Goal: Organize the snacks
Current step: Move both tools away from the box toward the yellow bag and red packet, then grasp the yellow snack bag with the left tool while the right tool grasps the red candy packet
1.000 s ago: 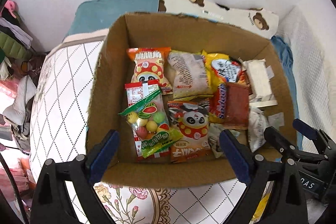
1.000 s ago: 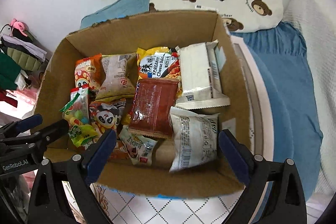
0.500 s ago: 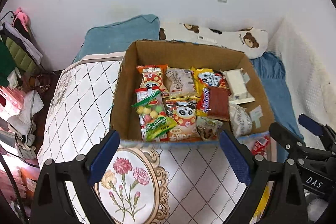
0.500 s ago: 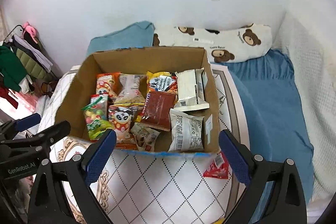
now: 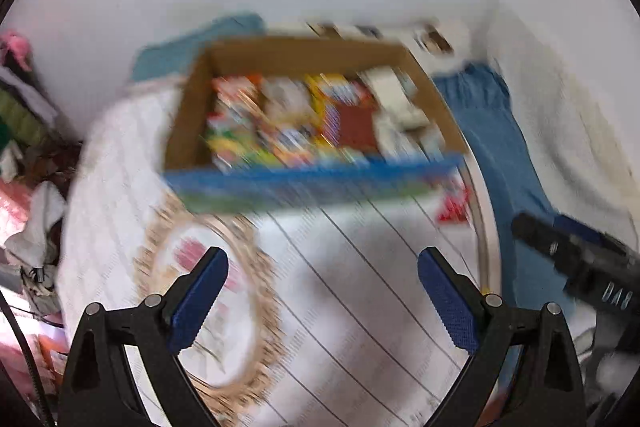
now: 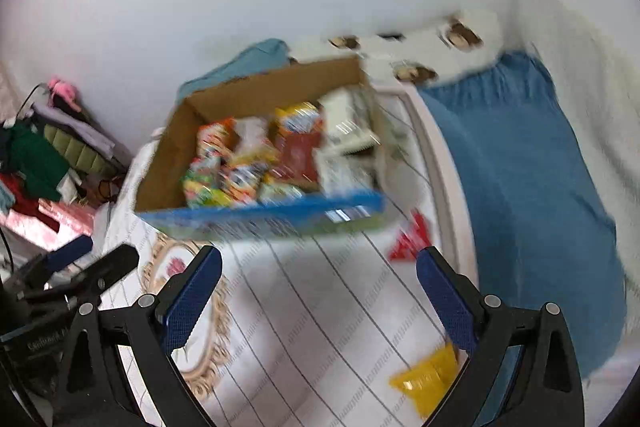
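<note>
On the quilt (image 6: 320, 307): cardboard box (image 6: 260, 91) full of snacks (frames blurred). Red packet (image 6: 410, 239) and yellow packet (image 6: 428, 379) lie outside. Left gripper (image 5: 322, 291) and right gripper (image 6: 318, 285) both spread, empty.

Quilted bed (image 6: 320, 327) carries a cardboard box (image 6: 256, 223); red packet (image 6: 412, 239); yellow packet (image 6: 428, 379).

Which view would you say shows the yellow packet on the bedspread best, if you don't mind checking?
The right wrist view. There the yellow packet lies whole, though blurred, on the bedspread, just inside the right gripper's right-hand finger. In the left wrist view only a tiny yellow sliver peeks out beside the left gripper's finger.
</note>
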Demonstrator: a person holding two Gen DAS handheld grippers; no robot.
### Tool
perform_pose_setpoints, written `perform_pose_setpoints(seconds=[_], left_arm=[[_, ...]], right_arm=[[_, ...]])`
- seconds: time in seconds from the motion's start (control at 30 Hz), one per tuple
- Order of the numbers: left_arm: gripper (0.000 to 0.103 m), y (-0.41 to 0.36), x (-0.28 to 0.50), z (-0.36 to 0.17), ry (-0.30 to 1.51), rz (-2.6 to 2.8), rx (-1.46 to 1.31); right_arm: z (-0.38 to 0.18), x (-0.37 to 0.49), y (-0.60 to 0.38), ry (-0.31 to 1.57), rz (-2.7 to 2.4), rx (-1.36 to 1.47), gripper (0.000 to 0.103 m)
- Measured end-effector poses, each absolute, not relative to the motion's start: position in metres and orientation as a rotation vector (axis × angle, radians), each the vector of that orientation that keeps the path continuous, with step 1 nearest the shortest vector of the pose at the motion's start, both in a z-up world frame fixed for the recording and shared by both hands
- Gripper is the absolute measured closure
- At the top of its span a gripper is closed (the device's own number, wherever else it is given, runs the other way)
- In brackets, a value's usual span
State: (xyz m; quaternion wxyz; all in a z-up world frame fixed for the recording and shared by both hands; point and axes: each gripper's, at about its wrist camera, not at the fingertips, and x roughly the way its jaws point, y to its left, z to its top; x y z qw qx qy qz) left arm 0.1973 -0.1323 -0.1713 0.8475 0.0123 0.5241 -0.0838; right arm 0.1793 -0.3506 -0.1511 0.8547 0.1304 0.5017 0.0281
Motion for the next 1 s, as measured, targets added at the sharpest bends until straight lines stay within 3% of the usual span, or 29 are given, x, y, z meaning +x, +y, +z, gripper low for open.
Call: perform_pose_setpoints(seconds=[0.3,0.43,0.6,0.73,0.77,0.8,1.0], left_arm=[[0.006,-0.245,0.179,-0.289,1.546,-0.409,-0.025],[0.008,-0.283,0.180,-0.332,1.731,-0.431,-0.175],[0.008,-0.313,0.190,-0.362,1.875,-0.376,-0.422],[0.008,-0.342,0.193,-0.384,1.916,-0.300,-0.427],[0.018,-0.347,0.192,-0.387,1.918,-0.291,-0.402],[0.033,-0.352,0.191,-0.389,1.911,-0.287,-0.370],[0.041,-0.362,0.190,-0.370,1.797,-0.348,-0.129]], right_arm=[[-0.237,0.108,-0.453,1.186,-0.159,0.444,0.004],[-0.273,0.080,-0.486,1.226,-0.212,0.516,0.028],[-0.309,0.042,-0.524,1.222,-0.294,0.610,0.030],[-0.326,0.020,-0.545,1.219,-0.340,0.663,0.030],[-0.329,0.017,-0.547,1.219,-0.347,0.668,0.030],[-0.331,0.013,-0.551,1.213,-0.356,0.677,0.030],[-0.325,0.011,-0.560,1.193,-0.360,0.690,0.030]])
